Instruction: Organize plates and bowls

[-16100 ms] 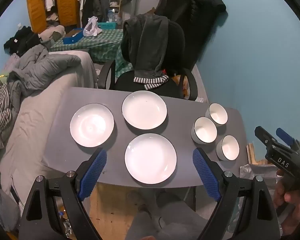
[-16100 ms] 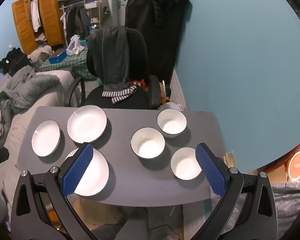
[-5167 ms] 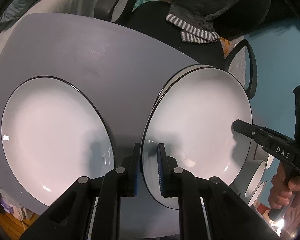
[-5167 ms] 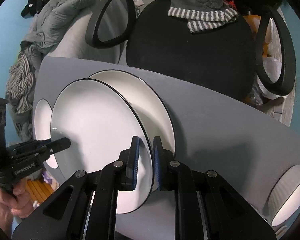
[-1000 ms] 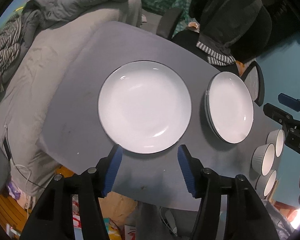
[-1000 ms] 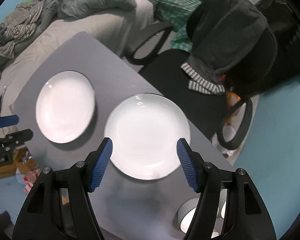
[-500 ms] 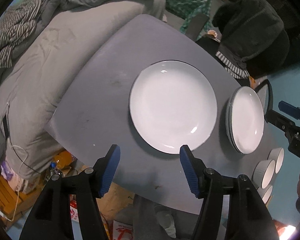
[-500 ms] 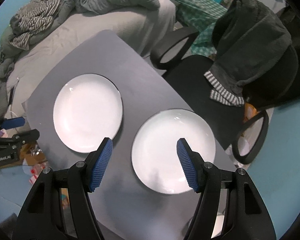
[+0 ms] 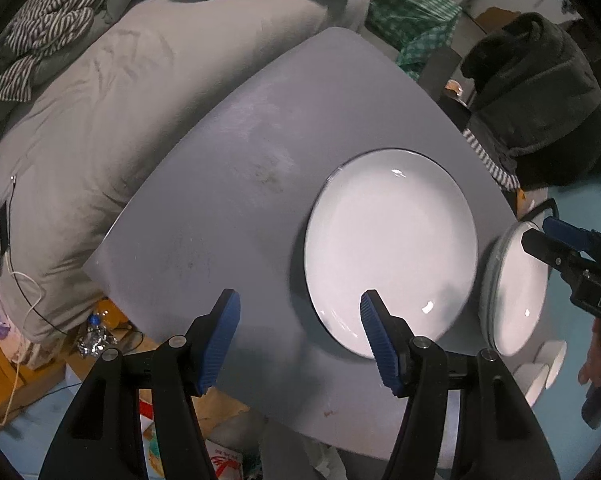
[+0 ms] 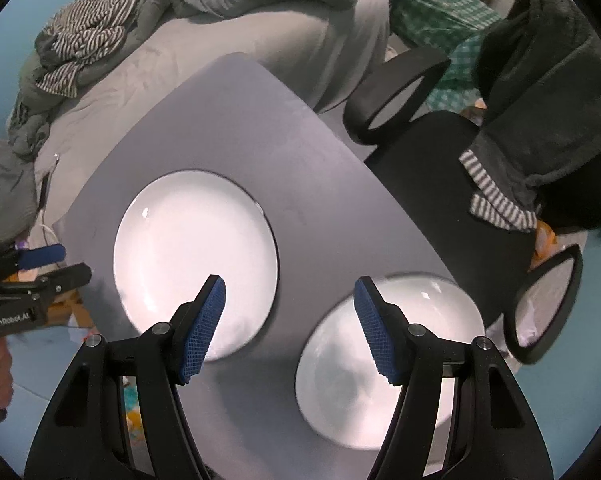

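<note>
A single white plate (image 9: 390, 248) with a dark rim lies on the grey table (image 9: 260, 140). To its right lies a stack of two like plates (image 9: 516, 292), and white bowls (image 9: 548, 364) peek out beyond it, partly hidden. My left gripper (image 9: 298, 308) is open and empty above the single plate's near left rim. My right gripper (image 10: 288, 292) is open and empty, one finger over the single plate (image 10: 196, 256), the other over the stack (image 10: 388, 360). Each gripper also shows in the other's view: the right gripper (image 9: 572, 248) and the left gripper (image 10: 40, 268).
A bed with grey quilts and striped clothes (image 9: 80, 120) runs along the table's left side. Behind the table stands a black office chair (image 10: 440, 168) draped with dark clothing. Floor clutter (image 9: 96, 332) shows below the table's near edge.
Both grippers have come down and moved left, from over the stack toward the single plate. The plates look larger and sit further right in both views. Left jaws stand slightly wider.
</note>
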`<move>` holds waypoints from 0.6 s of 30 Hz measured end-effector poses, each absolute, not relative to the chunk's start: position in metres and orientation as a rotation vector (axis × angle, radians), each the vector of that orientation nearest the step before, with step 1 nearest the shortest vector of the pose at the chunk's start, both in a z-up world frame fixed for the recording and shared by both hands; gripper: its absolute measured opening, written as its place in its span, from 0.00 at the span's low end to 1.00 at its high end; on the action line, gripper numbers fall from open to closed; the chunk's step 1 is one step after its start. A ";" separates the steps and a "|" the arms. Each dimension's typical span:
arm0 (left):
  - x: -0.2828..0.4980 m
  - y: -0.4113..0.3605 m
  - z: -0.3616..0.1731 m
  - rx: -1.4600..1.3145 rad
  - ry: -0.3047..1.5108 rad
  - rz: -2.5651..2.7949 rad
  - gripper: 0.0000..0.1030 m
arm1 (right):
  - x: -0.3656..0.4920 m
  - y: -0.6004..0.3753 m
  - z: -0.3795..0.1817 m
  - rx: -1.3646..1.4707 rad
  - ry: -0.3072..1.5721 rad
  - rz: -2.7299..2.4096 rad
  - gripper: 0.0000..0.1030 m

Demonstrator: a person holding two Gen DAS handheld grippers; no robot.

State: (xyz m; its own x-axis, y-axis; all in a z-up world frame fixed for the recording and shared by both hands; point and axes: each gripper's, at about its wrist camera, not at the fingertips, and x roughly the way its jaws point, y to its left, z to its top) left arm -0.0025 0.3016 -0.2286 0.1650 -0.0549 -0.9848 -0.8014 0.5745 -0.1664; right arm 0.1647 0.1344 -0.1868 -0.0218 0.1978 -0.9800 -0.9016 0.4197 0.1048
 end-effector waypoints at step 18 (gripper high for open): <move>0.003 0.321 -0.274 -0.966 1.308 0.620 0.62 | 0.172 0.168 -0.246 -0.754 1.448 1.023 0.64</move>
State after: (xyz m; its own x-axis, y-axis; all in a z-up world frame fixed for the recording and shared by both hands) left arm 0.0031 0.3206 -0.2741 0.1913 -0.1362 -0.9720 -0.8389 0.4915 -0.2340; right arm 0.1721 0.1677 -0.2460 -0.1423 0.1011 -0.9846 -0.8943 0.4132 0.1717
